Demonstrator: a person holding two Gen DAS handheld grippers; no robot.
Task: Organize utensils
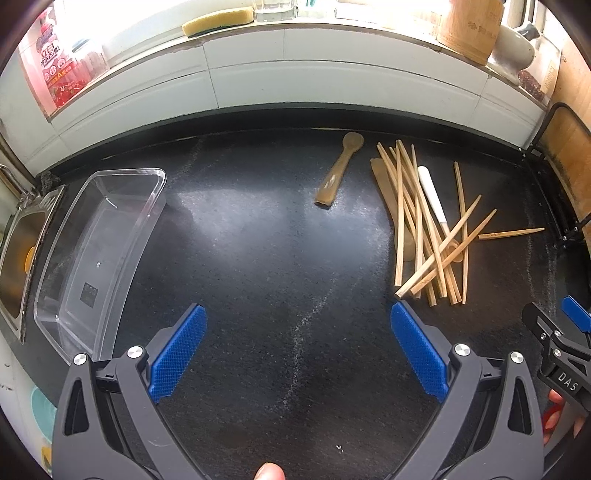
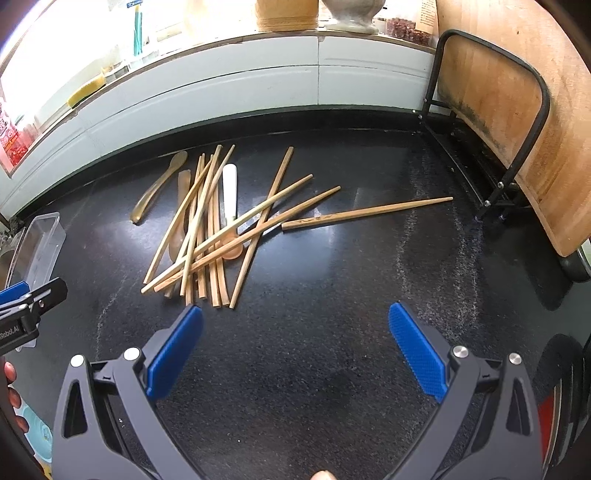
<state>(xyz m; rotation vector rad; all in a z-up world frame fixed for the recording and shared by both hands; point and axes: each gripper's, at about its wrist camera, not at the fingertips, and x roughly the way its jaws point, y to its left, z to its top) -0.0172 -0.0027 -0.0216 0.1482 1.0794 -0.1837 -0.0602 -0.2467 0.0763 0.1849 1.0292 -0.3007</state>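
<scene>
Several wooden chopsticks [image 1: 424, 229] [image 2: 207, 236] lie crossed in a loose pile on the black counter [image 1: 258, 240]. One chopstick [image 2: 365, 213] lies apart to the pile's right. A white-handled spoon [image 1: 434, 199] [image 2: 229, 192] sits within the pile. A translucent amber spoon [image 1: 338, 170] [image 2: 157, 192] lies left of the pile. An empty clear plastic box [image 1: 99, 254] [image 2: 37, 247] stands at the left. My left gripper [image 1: 297, 325] hovers open over bare counter between box and pile. My right gripper [image 2: 295, 325] is open, just in front of the pile's near ends.
A steel sink [image 1: 18, 251] lies left of the box. A wooden cutting board in a black wire rack [image 2: 517, 122] stands at the right. A tiled sill behind holds a sponge [image 1: 218, 20], a wooden holder [image 1: 469, 29] and a red bottle [image 1: 55, 62].
</scene>
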